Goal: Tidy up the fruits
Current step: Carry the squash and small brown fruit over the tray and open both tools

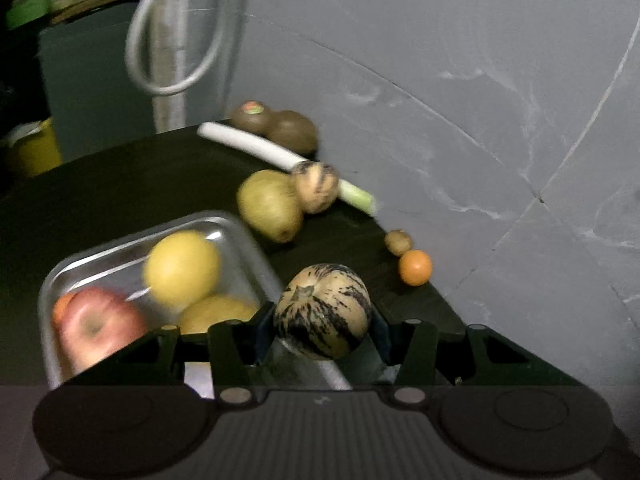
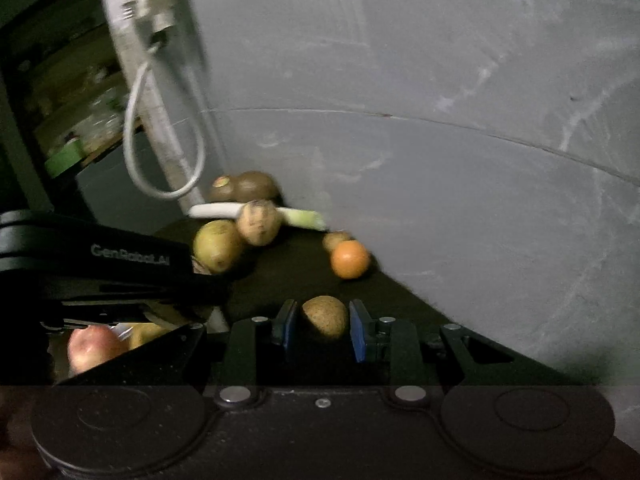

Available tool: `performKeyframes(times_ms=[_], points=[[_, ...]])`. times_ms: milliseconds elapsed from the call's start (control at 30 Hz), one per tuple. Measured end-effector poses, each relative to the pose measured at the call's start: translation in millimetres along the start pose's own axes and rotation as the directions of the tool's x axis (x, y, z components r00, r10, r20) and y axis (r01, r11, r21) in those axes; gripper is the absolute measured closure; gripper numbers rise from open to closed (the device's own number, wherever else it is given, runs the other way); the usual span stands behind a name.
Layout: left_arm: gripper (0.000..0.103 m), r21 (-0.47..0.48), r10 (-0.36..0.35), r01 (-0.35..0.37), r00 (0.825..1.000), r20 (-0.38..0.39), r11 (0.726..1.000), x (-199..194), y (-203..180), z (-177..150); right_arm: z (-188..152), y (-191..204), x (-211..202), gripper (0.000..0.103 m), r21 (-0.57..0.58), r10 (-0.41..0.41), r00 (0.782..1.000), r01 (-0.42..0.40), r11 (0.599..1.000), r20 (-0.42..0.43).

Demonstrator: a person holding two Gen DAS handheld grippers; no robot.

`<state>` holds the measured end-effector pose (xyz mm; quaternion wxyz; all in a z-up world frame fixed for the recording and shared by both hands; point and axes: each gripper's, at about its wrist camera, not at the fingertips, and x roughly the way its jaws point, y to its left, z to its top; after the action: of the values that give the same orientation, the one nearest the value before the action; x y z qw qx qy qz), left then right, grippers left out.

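Note:
My left gripper is shut on a striped cream melon, held just right of a metal tray. The tray holds a yellow fruit, a red apple and another yellow fruit. My right gripper is shut on a small brown kiwi above the dark table. On the table lie a green-yellow fruit, a second striped melon, a small kiwi and an orange. The orange also shows in the right wrist view.
A leek lies across the back of the table, with two brown kiwis behind it. A grey wall bounds the table's right side. A white cable loop hangs at the back. The left gripper's body fills the right view's left.

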<state>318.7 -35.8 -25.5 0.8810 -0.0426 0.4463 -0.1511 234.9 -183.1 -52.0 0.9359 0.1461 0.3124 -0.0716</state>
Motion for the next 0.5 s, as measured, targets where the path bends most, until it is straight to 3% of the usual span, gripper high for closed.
performKeyframes(times_ms=[500], points=[[0.049, -0.247, 0.127, -0.122, 0.992, 0.003, 0.961, -56.1, 71.0, -57.3, -30.8, 54.7, -16.9, 0.073, -0.197, 0.153, 0.982, -0.172, 0.965, -0.108]])
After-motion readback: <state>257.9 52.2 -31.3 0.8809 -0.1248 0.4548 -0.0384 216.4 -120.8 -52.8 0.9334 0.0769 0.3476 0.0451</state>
